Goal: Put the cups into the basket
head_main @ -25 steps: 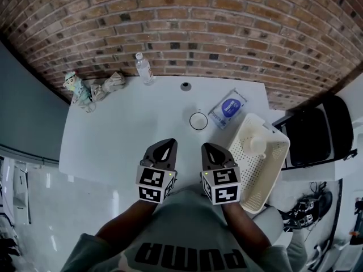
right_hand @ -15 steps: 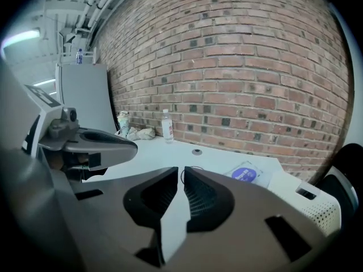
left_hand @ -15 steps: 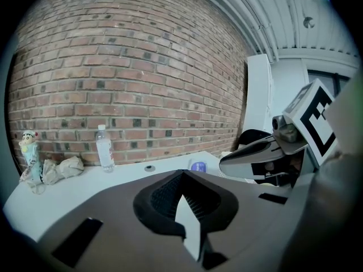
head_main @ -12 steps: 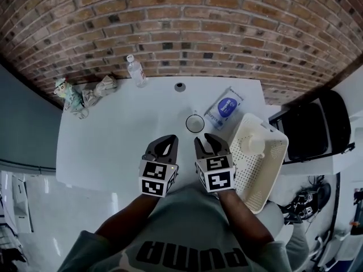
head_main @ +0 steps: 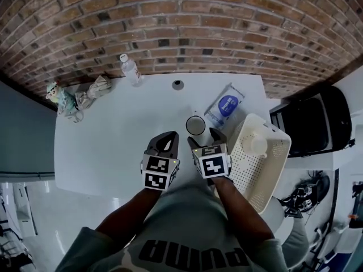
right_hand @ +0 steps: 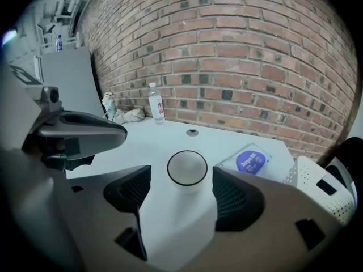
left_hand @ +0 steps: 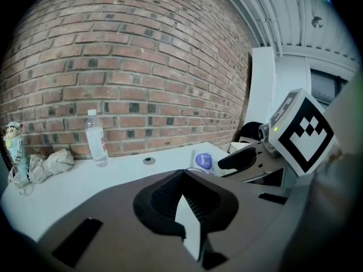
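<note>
White plastic dominates: the counter [head_main: 113,135] carries a perforated basket [head_main: 269,177] well off to the right of the right tongs [head_main: 204,136], and one pale cup [head_main: 256,145] stands inside it. The cup with the dark rim [head_main: 195,124] stands upright on the counter just ahead of the right tongs and in line with the gap between them.

The right tongs have just been opening and stand wide apart. The cup is framed between the ribbed pads, but neither pad touches it. The left tongs [head_main: 169,137] are closed tip to tip on nothing, just beside the right pair.

The step in hand looks like the reach for this cup. To do it well, the right tongs should probably slide forward until the cup wall sits squarely between the pads. They should then close below the rim, and gently, since a light cup may buckle or squirt out. Keeping it upright and lifting it clear of the basket's raised wall should prevent a snag. The left tongs are best kept back, so they do not nudge the cup.

As for writing, the shirt [head_main: 193,254] below the tongs bears "PUMA", seen upside down in the head view. A wipes packet [head_main: 226,106] ahead and to the right of the right tongs has a blue oval label, but its print is too small to read surely. The bottle [head_main: 130,69] far ahead and to the left has a reddish label that cannot be read.
</note>
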Motion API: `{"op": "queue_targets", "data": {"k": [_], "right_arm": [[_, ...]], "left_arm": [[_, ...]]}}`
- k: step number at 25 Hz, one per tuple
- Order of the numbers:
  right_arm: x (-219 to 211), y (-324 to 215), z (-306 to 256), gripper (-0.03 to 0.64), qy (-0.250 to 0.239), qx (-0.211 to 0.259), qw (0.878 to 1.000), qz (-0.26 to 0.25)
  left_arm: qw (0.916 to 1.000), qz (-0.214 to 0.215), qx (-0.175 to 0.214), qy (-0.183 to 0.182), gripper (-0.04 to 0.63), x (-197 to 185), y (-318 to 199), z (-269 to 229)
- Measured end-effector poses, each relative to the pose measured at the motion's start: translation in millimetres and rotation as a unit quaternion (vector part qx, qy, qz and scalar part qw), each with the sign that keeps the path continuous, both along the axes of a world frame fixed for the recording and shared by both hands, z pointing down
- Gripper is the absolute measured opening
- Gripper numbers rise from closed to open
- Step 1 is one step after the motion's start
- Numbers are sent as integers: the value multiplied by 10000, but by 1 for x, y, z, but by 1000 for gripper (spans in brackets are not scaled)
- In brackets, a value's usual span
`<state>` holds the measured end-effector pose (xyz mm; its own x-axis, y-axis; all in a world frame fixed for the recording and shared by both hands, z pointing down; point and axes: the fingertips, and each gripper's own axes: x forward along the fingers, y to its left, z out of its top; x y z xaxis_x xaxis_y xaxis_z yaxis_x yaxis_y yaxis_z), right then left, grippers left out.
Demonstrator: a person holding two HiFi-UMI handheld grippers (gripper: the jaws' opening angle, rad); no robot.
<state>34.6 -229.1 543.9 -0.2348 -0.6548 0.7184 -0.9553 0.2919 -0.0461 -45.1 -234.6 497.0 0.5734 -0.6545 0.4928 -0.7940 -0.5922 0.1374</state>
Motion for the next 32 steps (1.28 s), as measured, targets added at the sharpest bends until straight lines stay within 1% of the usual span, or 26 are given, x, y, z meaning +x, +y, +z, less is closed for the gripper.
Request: {"op": "queue_targets", "data": {"k": [6,11,17,20,25,32], "right_arm": [[0,-13,27,357,98,-238,9997,-36],[-2,-23,42,373,207,-295,9993,-58],[-3,-40,56,377,363,-243,9989,-145],[-4,-42,62,377,373,-346,9985,-187],[-6,-45,73,377,403,-449,9979,-248],[-5,-47,76,377,473,-449,9977,-208]], "left_arm": [[9999,37,-145,-75,8,-1,-18,14],[9994,88,-283,-154,8,-2,-27,24],[9991,125,-324,-263,8,-2,-39,36],[9988,167,-379,-279,8,-1,-40,40],[9986,194,-418,-274,8,2,-43,44],[9987,183,-399,-263,8,1,-43,43]]}}
